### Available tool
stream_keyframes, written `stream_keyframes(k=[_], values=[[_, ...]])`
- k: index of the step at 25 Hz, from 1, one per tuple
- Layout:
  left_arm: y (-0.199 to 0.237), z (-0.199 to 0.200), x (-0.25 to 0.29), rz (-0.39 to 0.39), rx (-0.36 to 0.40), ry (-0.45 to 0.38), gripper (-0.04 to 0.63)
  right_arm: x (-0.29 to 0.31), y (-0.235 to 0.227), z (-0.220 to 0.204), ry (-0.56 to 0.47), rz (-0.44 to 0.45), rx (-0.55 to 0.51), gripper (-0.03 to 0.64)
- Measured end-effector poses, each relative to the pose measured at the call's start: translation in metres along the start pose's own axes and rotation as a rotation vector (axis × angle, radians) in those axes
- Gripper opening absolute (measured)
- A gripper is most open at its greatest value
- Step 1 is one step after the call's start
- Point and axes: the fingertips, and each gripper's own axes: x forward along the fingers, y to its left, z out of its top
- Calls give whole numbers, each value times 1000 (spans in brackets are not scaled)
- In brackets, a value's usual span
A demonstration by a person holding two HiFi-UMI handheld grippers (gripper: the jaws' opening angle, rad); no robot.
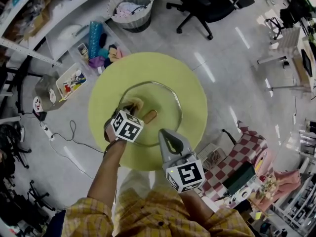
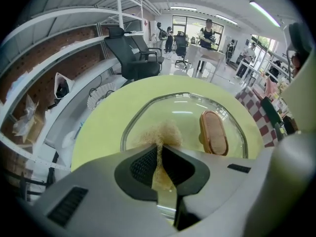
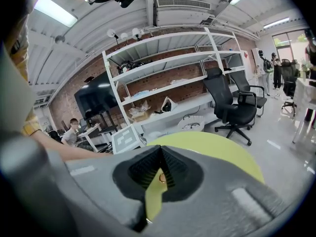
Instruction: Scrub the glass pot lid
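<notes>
The left gripper's [image 2: 159,147] jaws are clamped on a tan, fibrous scrubber [image 2: 161,131]. A tuft of it bulges out past the tips and a thin strip is pinched in the slit between the dark pads. The tuft rests on the glass pot lid [image 2: 182,107], on the part of the glass to the left of the lid's handle [image 2: 213,132]. The handle is oblong and wood-coloured, and it stands at the middle of the lid, just beside the scrubber but apart from it.

The right gripper's [image 3: 159,149] jaws are together, tips meeting, with nothing gripped between them. A narrow gap lower down shows only the yellow-green behind. In the head view this gripper sits at the lid's near rim, to the right of the handle. Whether it touches the glass cannot be told.

The lid lies flat, handle up, near the middle of a round yellow-green surface [image 1: 187,78], whose top shows all around the lid. The person's bare left forearm [image 1: 106,167] reaches towards the lid from the near side, with yellow checked sleeves [image 1: 148,216] below it.

On the floor beyond the lid stand a white ribbed basket [image 1: 131,6] and a black office chair [image 1: 202,1]. Clear bins of small items [image 1: 74,80] lie to the lid's left, and a red-and-white checked cloth [image 1: 249,149] lies to its right.
</notes>
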Motion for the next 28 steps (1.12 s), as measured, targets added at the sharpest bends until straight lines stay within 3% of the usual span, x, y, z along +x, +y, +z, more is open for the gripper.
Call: stream_keyframes(k=[4,14,22,28], values=[[-12,4,1,-32,46,-2,37,-2,0,-1,3,1,1,-3],[-33,10,-2,-128,59,-10,37,-8,0,1,-4,8,1,-3],[-37,11,-3,-156,86,7,37,-8,0,1,-3,17,1,-2],[-40,11,1,-130,140,26,37,-7,-1,1,-1,20,3,-2]])
